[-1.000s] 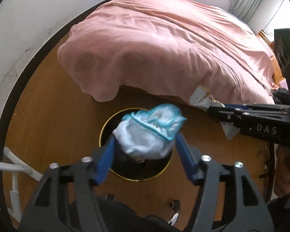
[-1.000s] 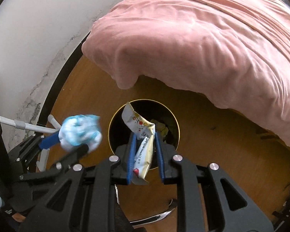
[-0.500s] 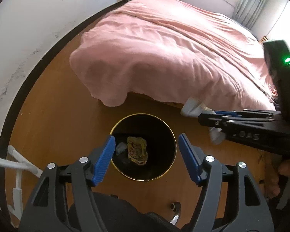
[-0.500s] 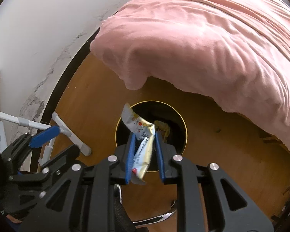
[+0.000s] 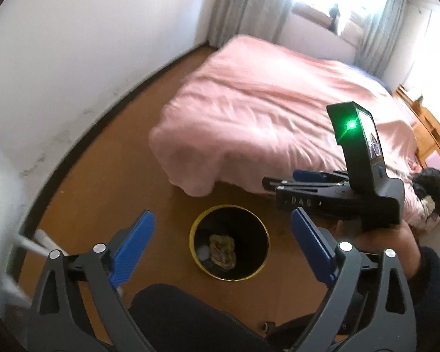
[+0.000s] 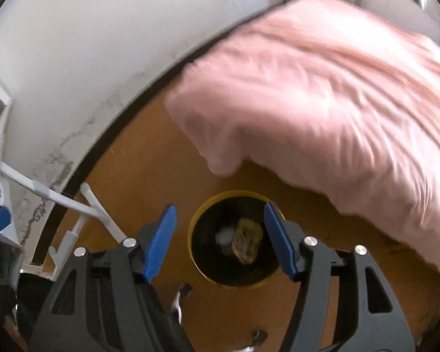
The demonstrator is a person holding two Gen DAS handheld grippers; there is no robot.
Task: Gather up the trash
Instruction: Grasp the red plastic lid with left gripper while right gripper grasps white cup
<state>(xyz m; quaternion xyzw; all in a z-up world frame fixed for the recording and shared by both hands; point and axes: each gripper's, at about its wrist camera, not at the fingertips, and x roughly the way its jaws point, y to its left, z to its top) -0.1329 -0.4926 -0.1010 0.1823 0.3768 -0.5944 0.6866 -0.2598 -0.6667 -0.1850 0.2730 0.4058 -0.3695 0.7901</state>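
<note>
Left gripper [image 5: 220,234]: fingers opening, nothing held between them.
Right gripper [image 6: 220,234]: fingers opening, emptied too.
Trash [image 6: 245,242]: seen lying inside the bin [image 5: 195,228].
Bin: stood on the floor, near the bed [image 5: 264,117] corner.

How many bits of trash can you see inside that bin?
2. A crumpled yellowish wrapper lies in the middle of the bin, and a small white wad sits against its left side. More may lie hidden beneath them.
</note>
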